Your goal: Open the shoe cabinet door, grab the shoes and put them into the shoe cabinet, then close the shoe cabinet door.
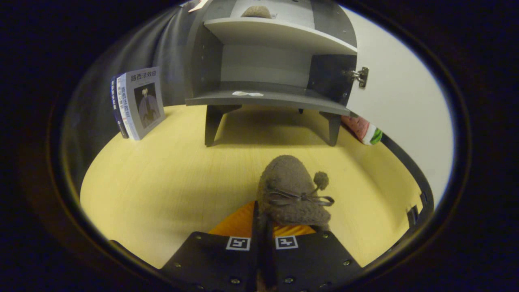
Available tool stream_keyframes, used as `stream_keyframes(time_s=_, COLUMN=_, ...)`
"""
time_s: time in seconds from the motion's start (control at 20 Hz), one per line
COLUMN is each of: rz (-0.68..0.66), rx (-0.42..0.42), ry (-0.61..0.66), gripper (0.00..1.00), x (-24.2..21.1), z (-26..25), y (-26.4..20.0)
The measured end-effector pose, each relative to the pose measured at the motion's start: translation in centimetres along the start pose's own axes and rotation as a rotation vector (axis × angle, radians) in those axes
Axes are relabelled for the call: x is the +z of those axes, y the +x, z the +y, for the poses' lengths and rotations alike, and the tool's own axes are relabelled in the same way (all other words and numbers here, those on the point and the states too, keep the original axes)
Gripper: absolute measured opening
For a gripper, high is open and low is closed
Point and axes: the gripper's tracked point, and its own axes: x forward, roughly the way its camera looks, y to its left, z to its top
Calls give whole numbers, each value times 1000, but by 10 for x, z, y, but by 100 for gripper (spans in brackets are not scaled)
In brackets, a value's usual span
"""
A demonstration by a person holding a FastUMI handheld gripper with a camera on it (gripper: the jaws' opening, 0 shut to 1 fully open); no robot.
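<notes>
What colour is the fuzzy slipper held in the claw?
Brown, with a matching bow and pompom: the fuzzy slipper, gripped by the claw, shows best in the gripper view.

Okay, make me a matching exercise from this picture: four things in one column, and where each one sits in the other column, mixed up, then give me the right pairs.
Things:
1. brown fuzzy shoe
2. books
3. cabinet door
4. watermelon-patterned item

Places:
A. swung open on the cabinet's right
B. leaning against the wall, left of the shoe cabinet
C. pinched at its heel between the fingers of the gripper
D. on the table behind the cabinet's right leg

Pairs: 1-C, 2-B, 3-A, 4-D
</notes>
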Motion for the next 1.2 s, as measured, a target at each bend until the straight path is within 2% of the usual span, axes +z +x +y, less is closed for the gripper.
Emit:
stream_keyframes(time_s=0.25, rz=-41, rx=-38, ry=-8, gripper=8, x=44, z=-9, y=-16)
stream_keyframes(time_s=0.45, rz=-109, rx=-56, ry=19, gripper=8, x=99, z=-12, y=-38)
stream_keyframes(time_s=0.9, rz=-367, rx=-103, ry=44, gripper=8, x=270, z=-36, y=-89)
stream_keyframes(time_s=1.2, rz=-519, rx=-99, ry=24, gripper=8, x=374, z=-59, y=-78)
